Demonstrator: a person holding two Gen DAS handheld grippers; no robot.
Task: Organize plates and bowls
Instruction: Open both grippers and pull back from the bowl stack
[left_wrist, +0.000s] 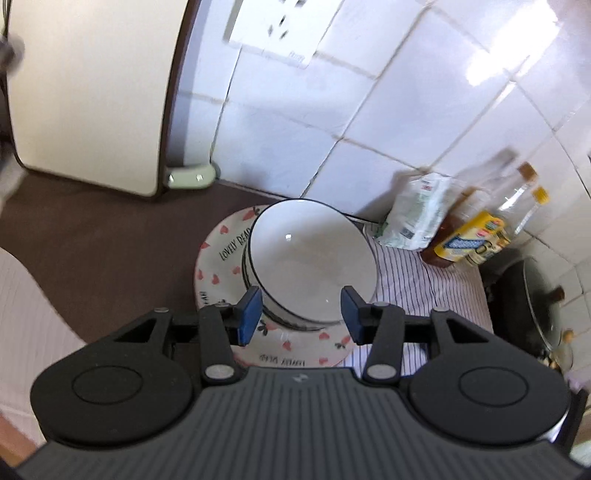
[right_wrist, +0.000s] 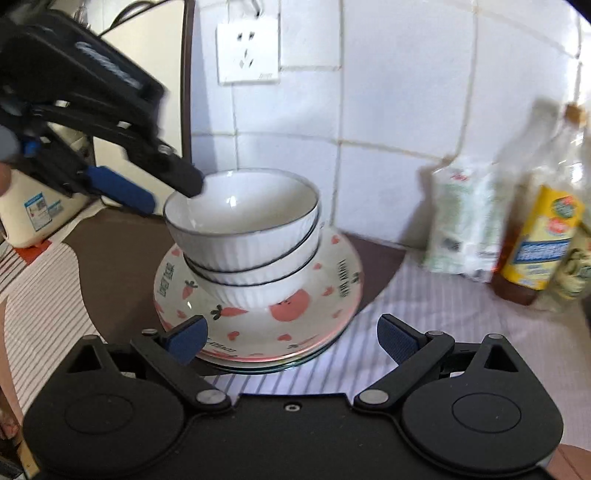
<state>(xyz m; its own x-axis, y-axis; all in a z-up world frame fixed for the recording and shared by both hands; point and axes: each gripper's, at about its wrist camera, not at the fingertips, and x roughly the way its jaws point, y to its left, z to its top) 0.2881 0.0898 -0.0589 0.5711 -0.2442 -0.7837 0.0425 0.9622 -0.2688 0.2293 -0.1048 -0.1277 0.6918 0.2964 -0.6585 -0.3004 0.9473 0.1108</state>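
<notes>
Two white ribbed bowls with dark rims are nested, the top bowl (left_wrist: 310, 254) (right_wrist: 240, 236) inside the lower bowl (right_wrist: 258, 286). They stand on a stack of plates (left_wrist: 218, 243) (right_wrist: 332, 284) printed with pink hearts and carrots. My left gripper (left_wrist: 301, 314) (right_wrist: 168, 194) hangs just above the top bowl's left rim. Its blue pads (left_wrist: 249, 314) stand apart and press on nothing. My right gripper (right_wrist: 291, 339) is wide open in front of the plate stack, near its front edge, with nothing between its fingers.
A wall socket (right_wrist: 247, 51) sits on the white tiled wall behind. To the right stand a bag (right_wrist: 461, 218) and bottles (right_wrist: 539, 236) on a striped cloth (left_wrist: 424, 291). A dark pan (left_wrist: 535, 306) lies far right, a white appliance (left_wrist: 92, 92) at the left.
</notes>
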